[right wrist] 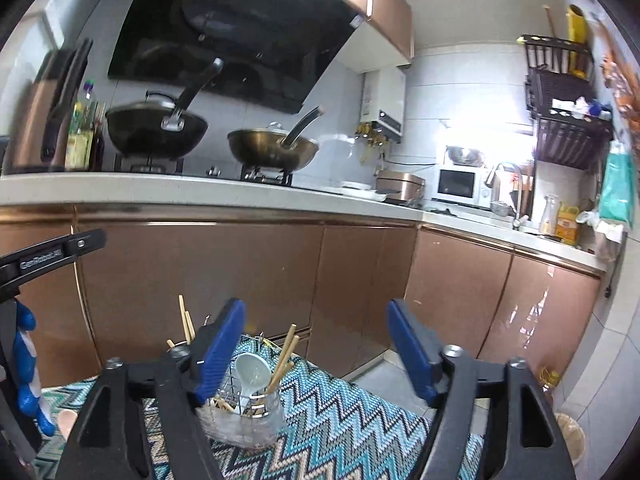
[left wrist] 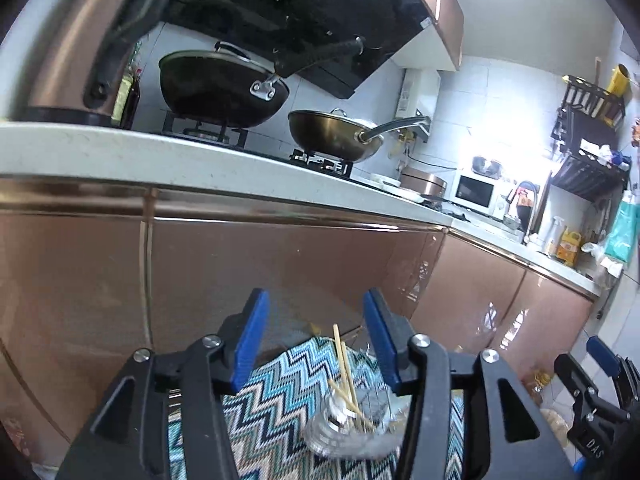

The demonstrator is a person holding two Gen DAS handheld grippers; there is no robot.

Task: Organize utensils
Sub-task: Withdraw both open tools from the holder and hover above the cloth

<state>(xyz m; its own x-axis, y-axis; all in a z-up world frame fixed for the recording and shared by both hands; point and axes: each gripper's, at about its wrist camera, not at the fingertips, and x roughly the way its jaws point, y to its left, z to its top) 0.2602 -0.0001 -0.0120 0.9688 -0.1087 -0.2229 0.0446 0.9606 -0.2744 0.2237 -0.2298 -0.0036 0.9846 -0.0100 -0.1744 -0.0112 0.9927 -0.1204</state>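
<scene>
While both jaws stand apart and hold nothing, we judge the step is drawing clear, so we keep the left hand-held gripper (left wrist: pixel 316 340) and right hand-held gripper (right wrist: pixel 316 352) level and away from the sticks. Below and ahead of them stands one glass jar (right wrist: pixel 244 420) on the zigzag mat (right wrist: pixel 360 420), with one white spoon (right wrist: pixel 252 372) and several chopsticks (right wrist: pixel 286 354); we cannot count those surely.

Both wrist views low, facing cabinets (left wrist: pixel 280 264); glass (right wrist: pixel 244 420) probably shared.
</scene>
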